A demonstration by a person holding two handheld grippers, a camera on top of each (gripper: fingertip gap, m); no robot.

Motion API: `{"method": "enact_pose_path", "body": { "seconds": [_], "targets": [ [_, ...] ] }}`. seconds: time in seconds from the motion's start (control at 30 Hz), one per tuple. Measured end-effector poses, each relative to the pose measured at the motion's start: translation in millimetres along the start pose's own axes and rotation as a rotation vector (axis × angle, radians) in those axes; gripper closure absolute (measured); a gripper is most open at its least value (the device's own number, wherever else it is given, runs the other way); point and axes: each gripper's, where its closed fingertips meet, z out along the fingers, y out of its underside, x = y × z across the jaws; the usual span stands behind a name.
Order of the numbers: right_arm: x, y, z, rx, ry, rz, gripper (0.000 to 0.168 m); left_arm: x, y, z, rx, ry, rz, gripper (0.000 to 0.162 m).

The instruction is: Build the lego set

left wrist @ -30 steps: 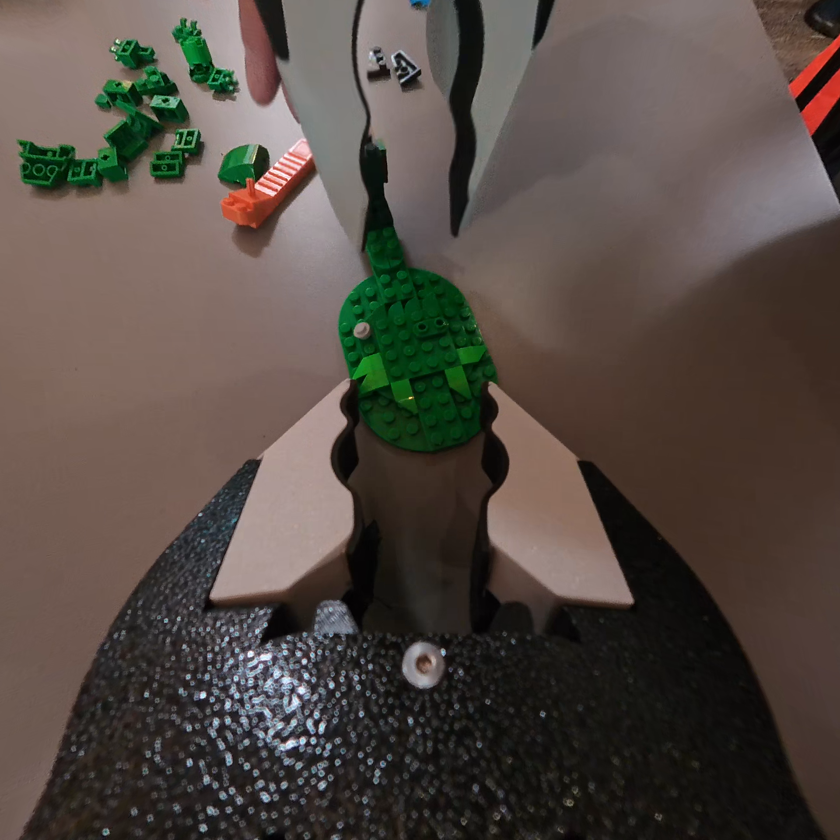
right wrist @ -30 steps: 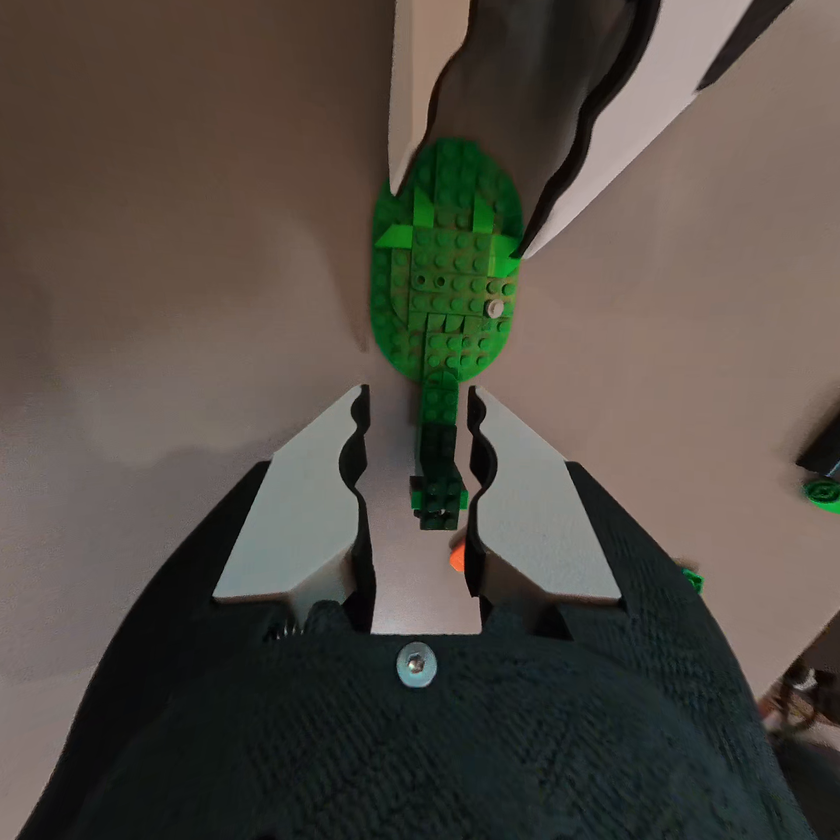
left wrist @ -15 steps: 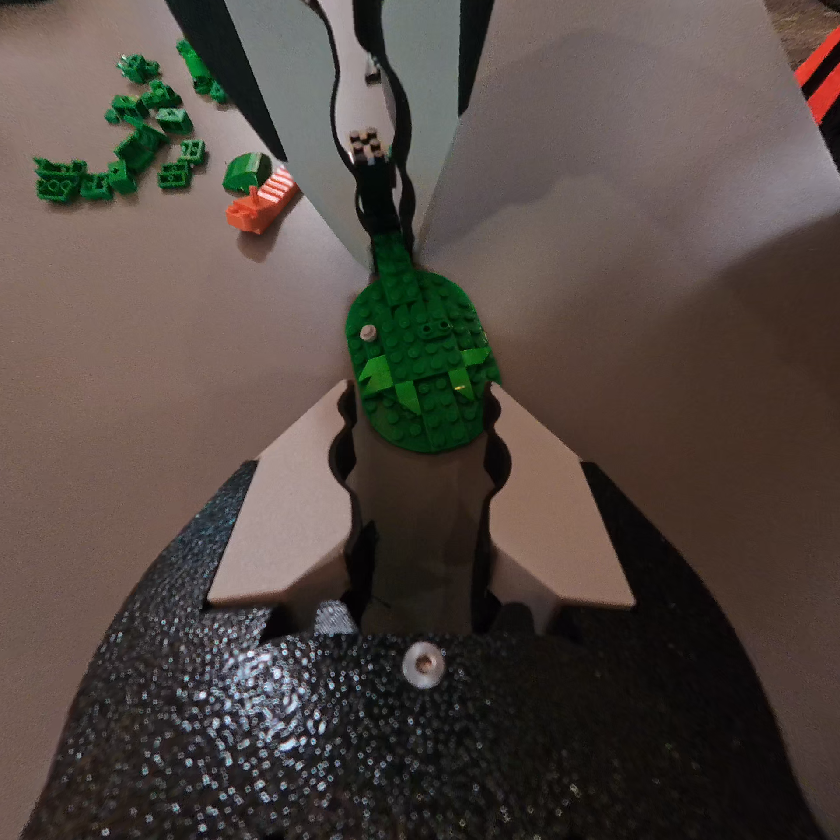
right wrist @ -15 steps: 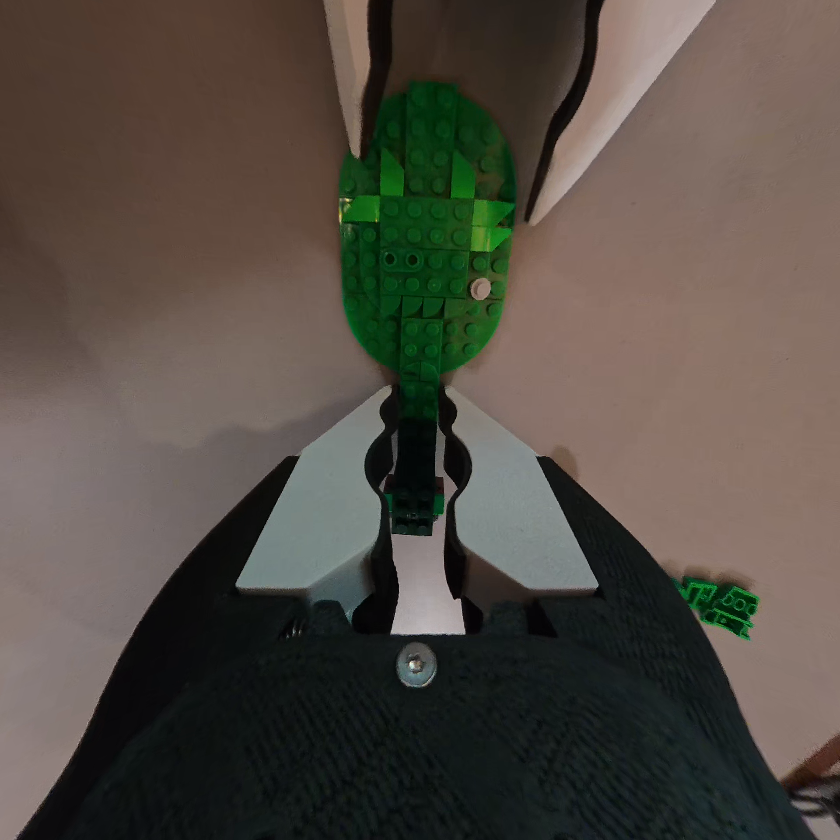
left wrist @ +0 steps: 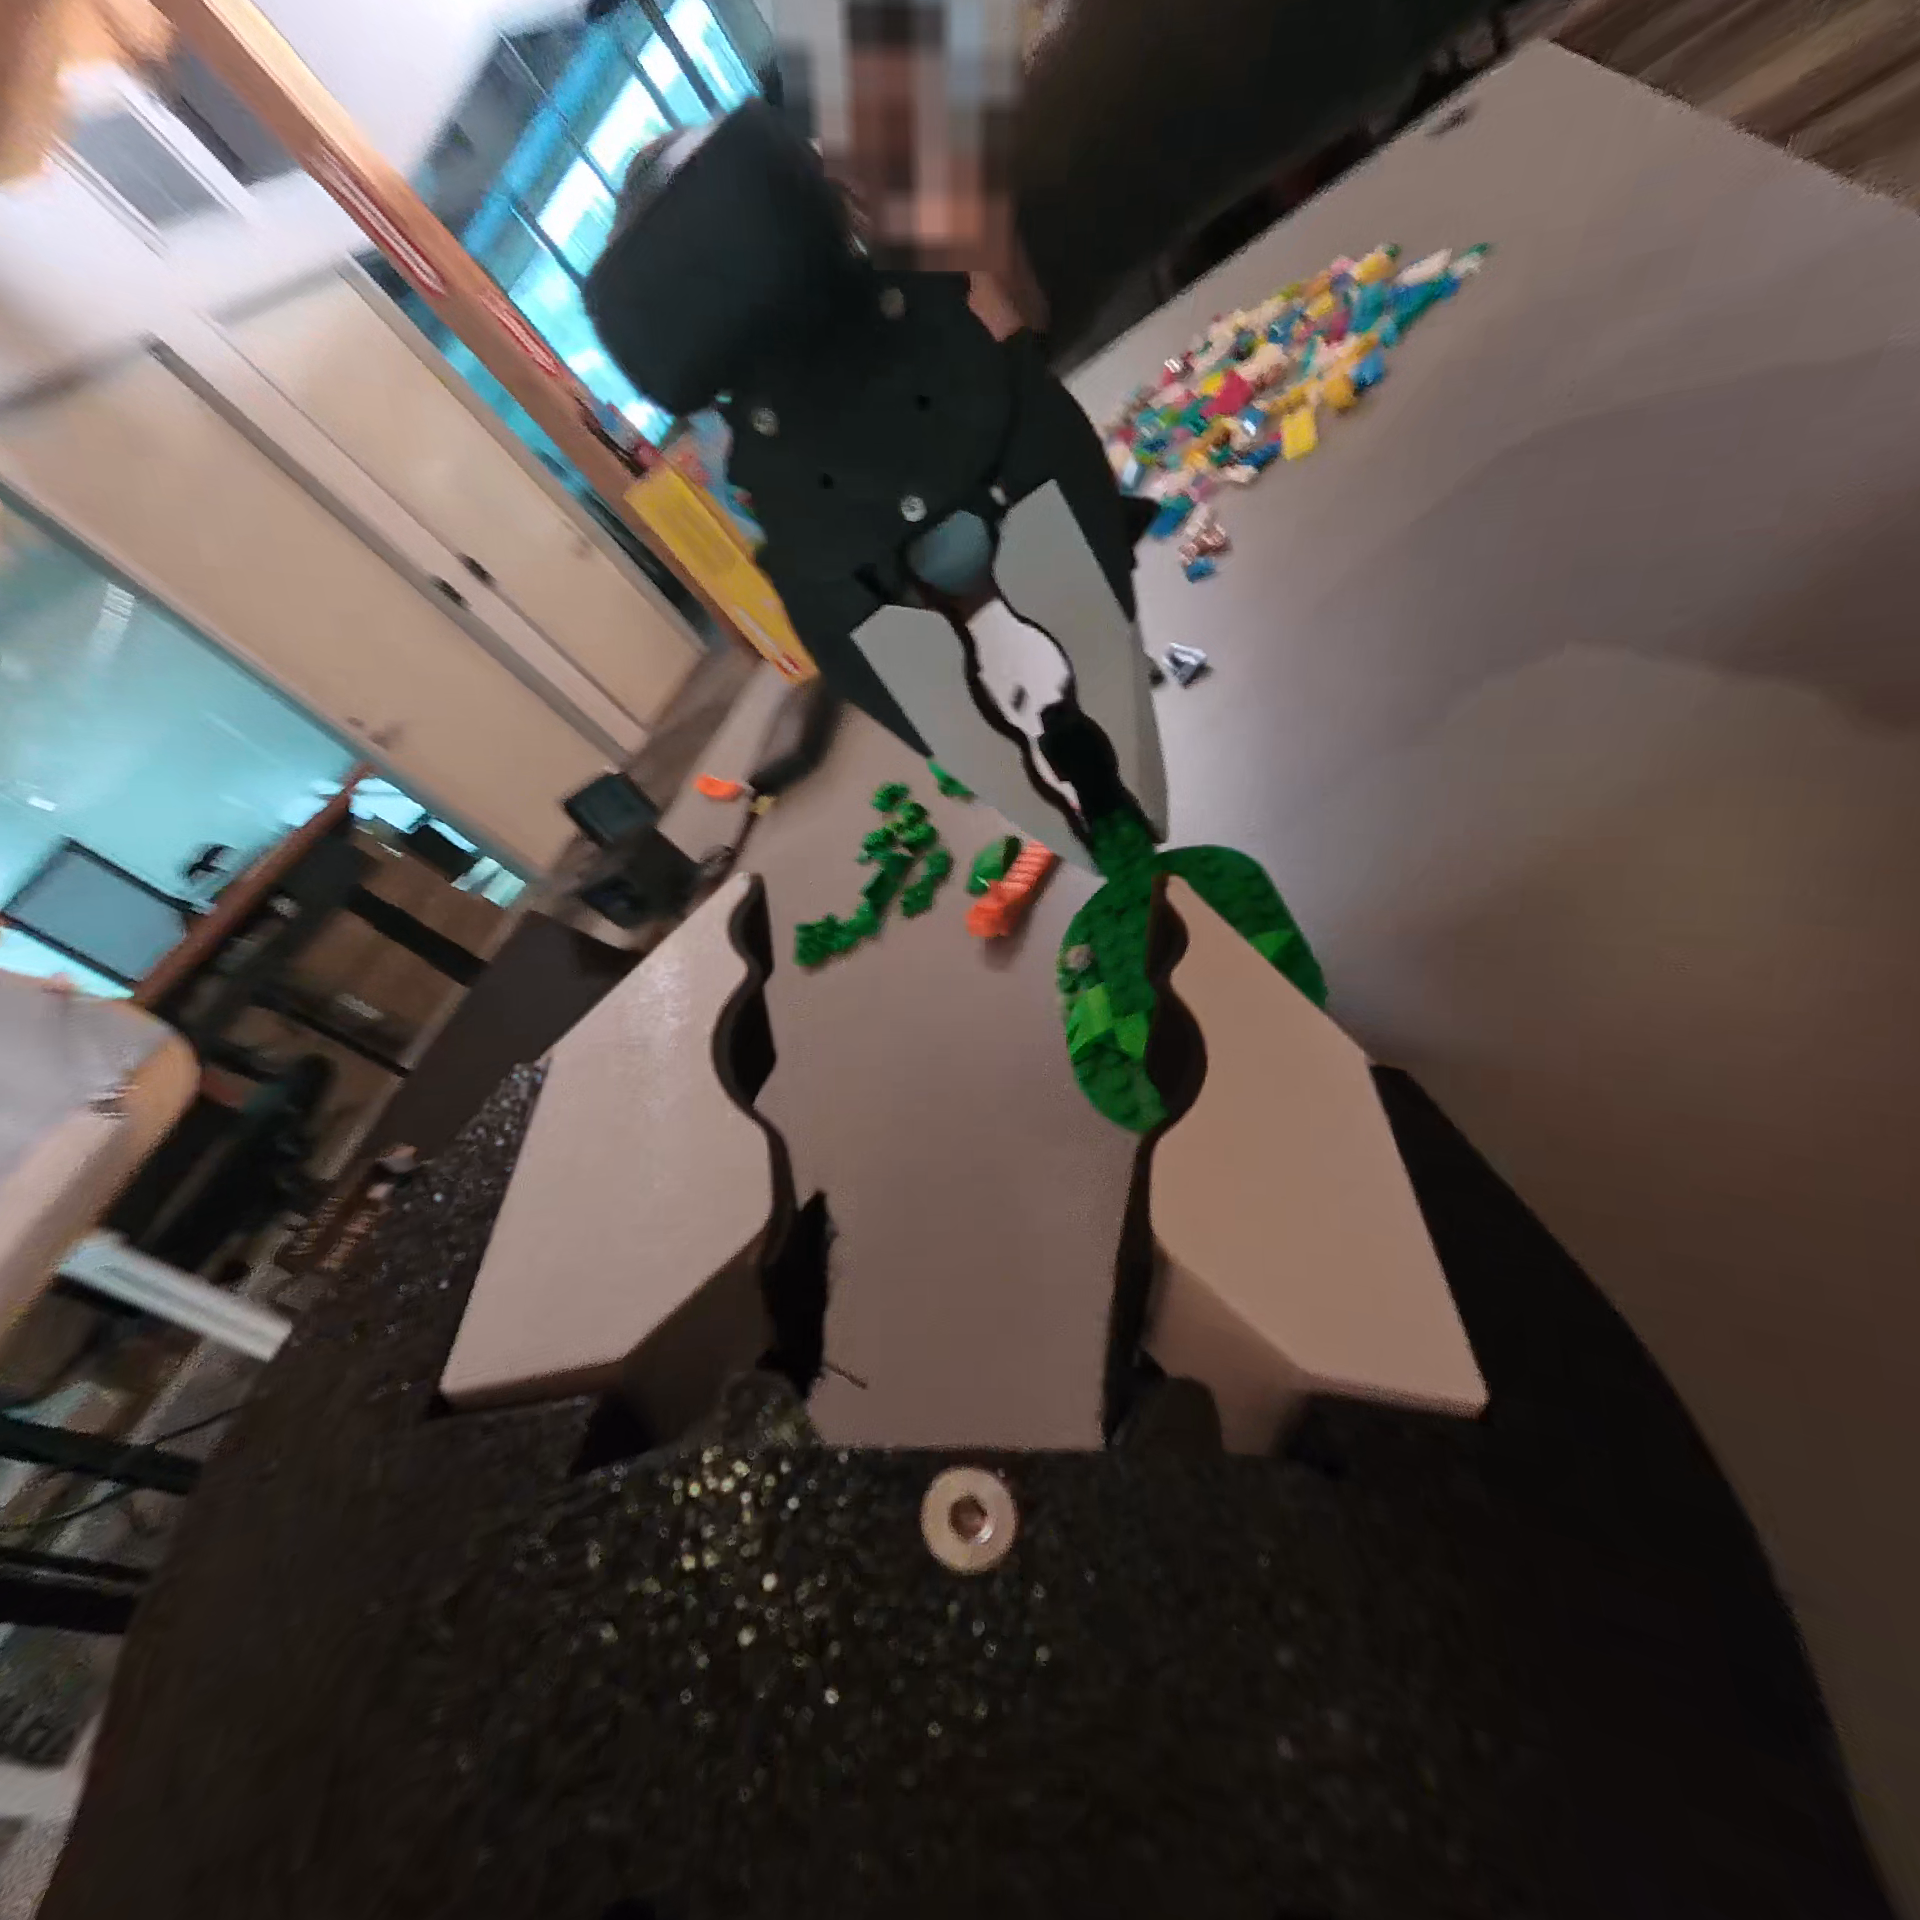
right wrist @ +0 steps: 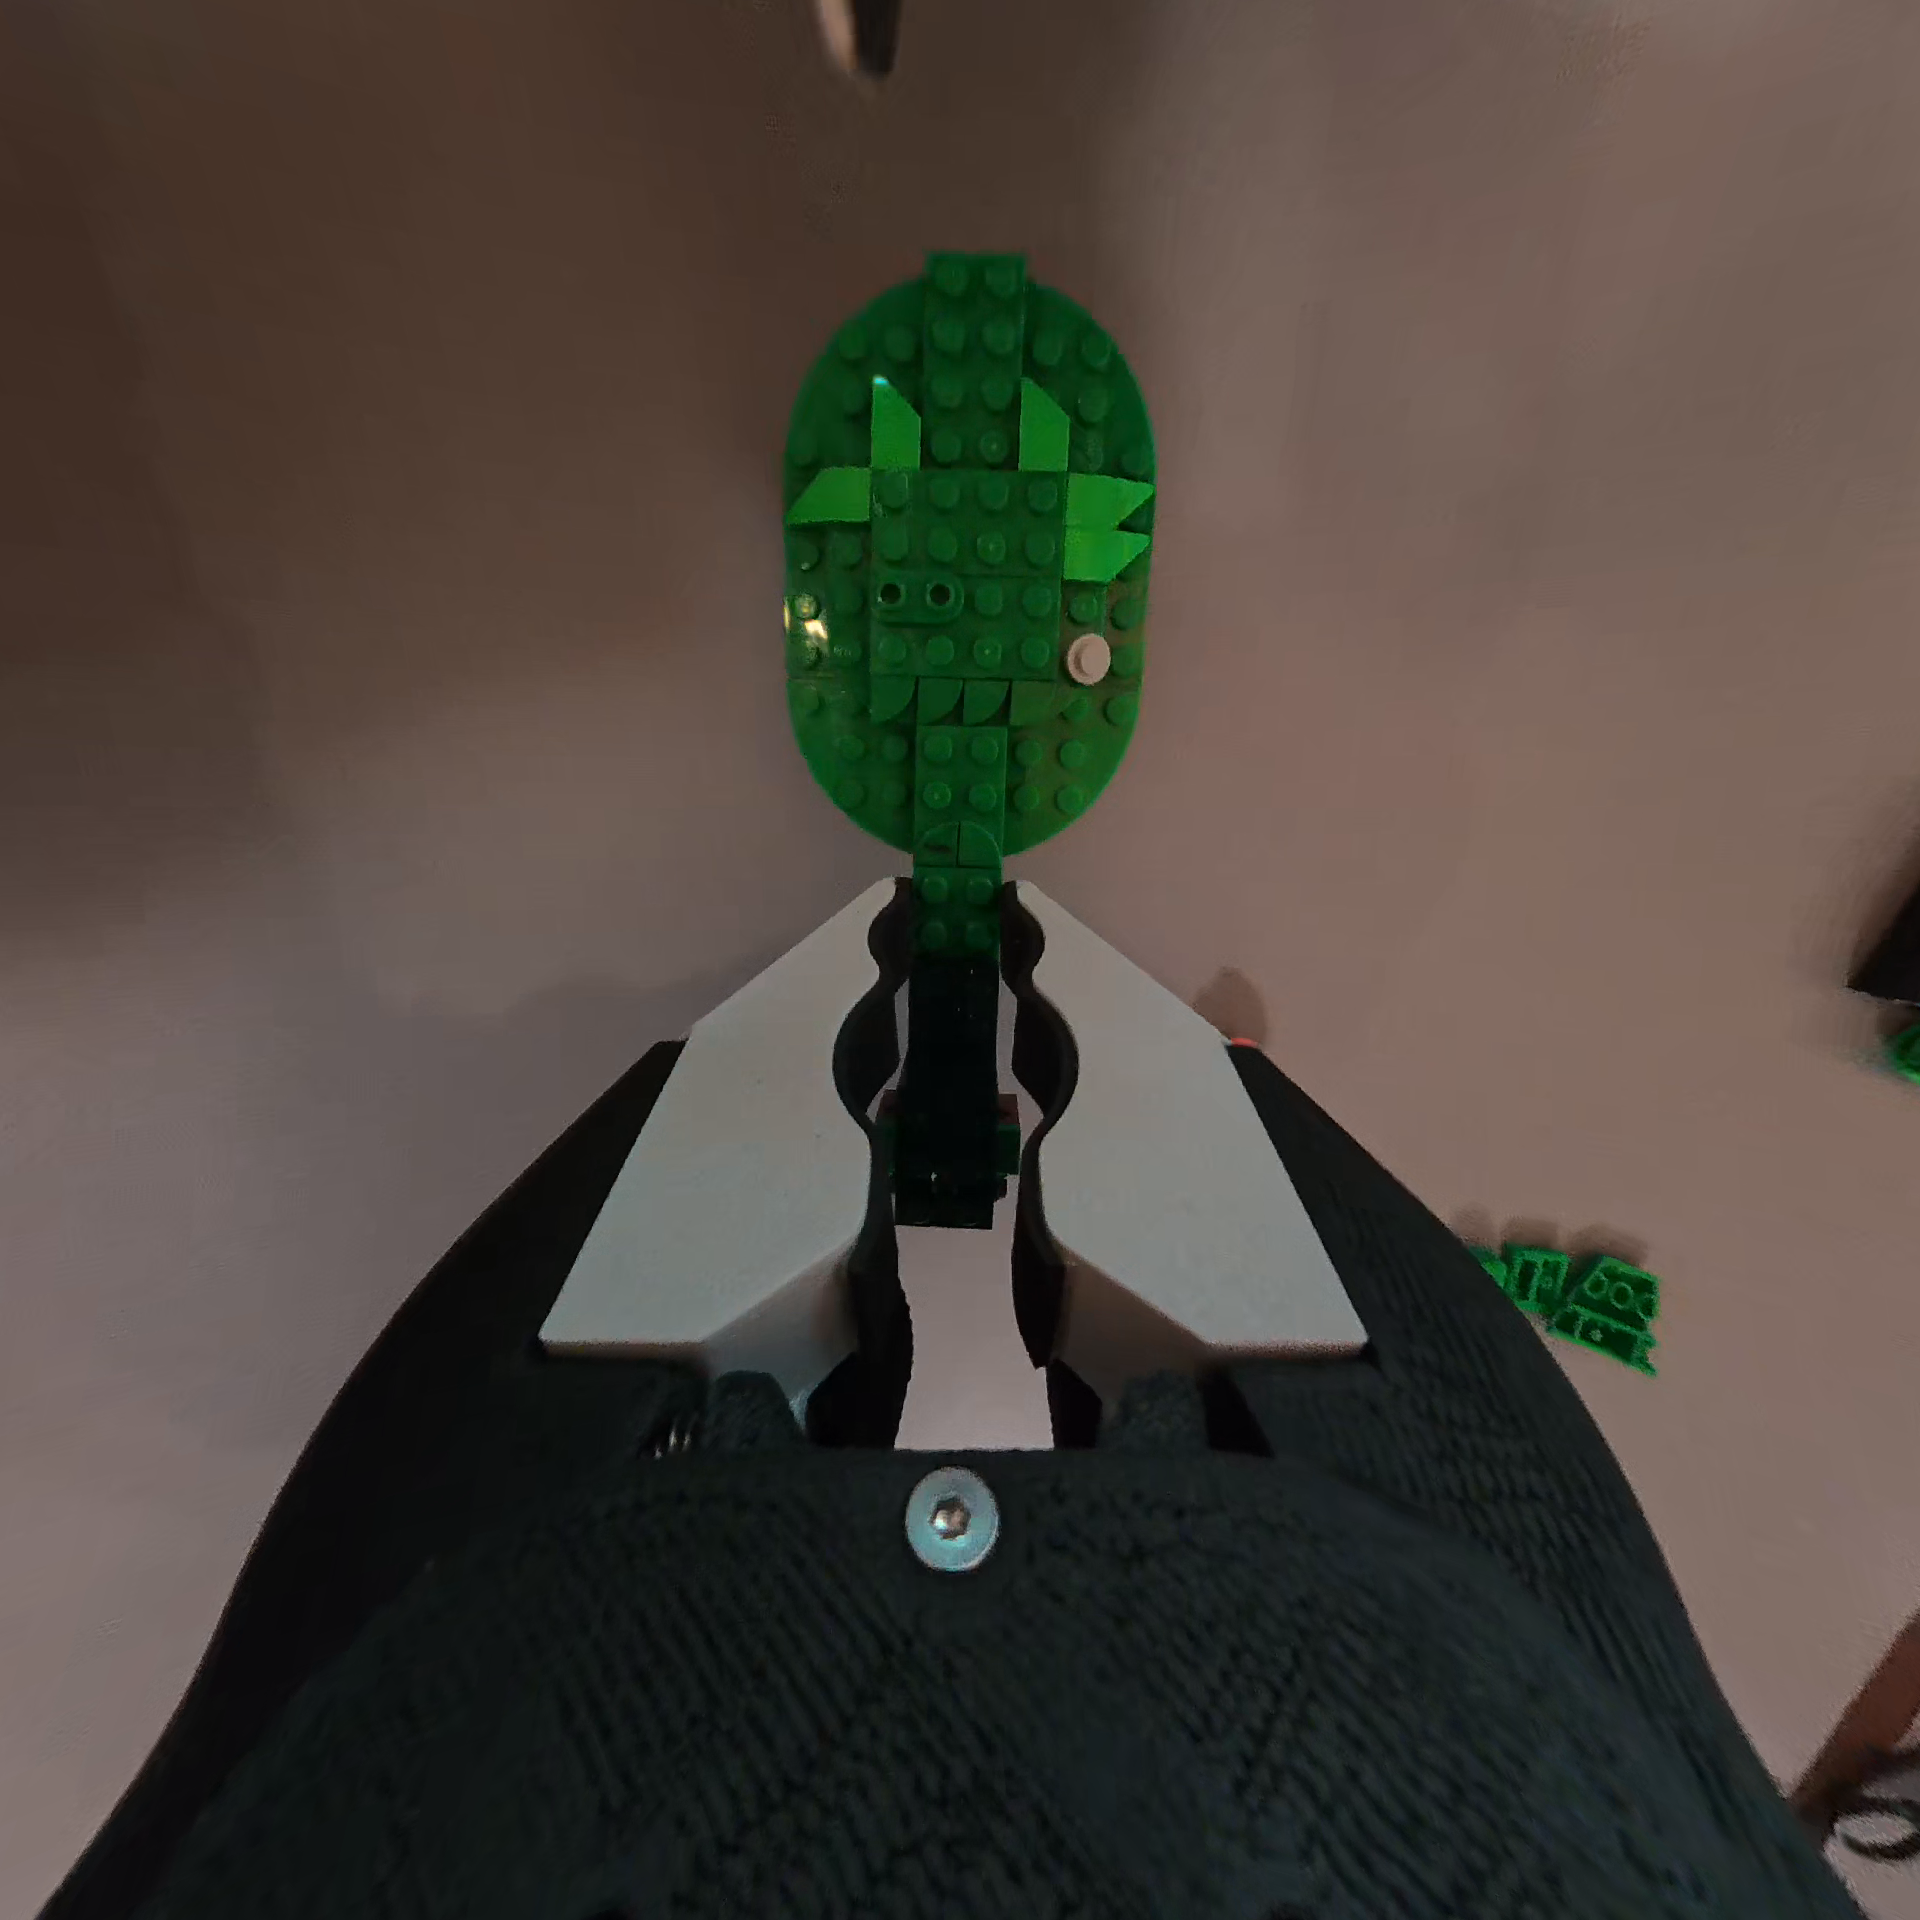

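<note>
Handling of the half-built model is the step judged to be in hand. Its narrow dark stem is clamped between the jaws of the right gripper (right wrist: pixel 951 904), and the green oval build (right wrist: pixel 966 561) is held out ahead, above the counter (right wrist: pixel 416 623). Nothing is held by the left gripper (left wrist: pixel 961 914), whose jaws are spread wide. Loose green pieces (left wrist: pixel 883 873) and an orange brick separator (left wrist: pixel 1006 902) are seen further along the counter. Next, one loose piece would need picking up by the left gripper.
</note>
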Motion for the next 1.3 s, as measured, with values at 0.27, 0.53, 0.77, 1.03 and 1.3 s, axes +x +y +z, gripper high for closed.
{"method": "enact_pose_path", "body": {
  "seconds": [0.27, 0.53, 0.77, 1.03, 1.3],
  "targets": [
    [-18.7, -22.4, -68.0, 0.093, -0.016, -0.001, 0.153, -57.4, -13.8, -51.4, 0.193, -0.285, -0.077, 0.067],
    [-55.7, -67.2, -112.8, 0.161, -0.096, -0.097, 0.153, -8.7, -47.3, -4.3, 0.152, -0.187, 0.171, 0.072],
    [-82.7, -81.8, -110.6, 0.144, -0.162, -0.159, 0.153, 34.0, -105.3, 1.4, 0.277, -0.119, 0.361, 0.108],
    [-90.1, -84.6, -109.1, 0.12, -0.185, -0.168, 0.153, 46.3, -111.3, 2.6, 0.292, -0.075, 0.39, 0.126],
    [-93.4, -87.5, -110.0, 0.122, -0.205, -0.169, 0.153, 45.5, -109.7, 3.1, 0.282, -0.097, 0.435, 0.149]
  ]
}}
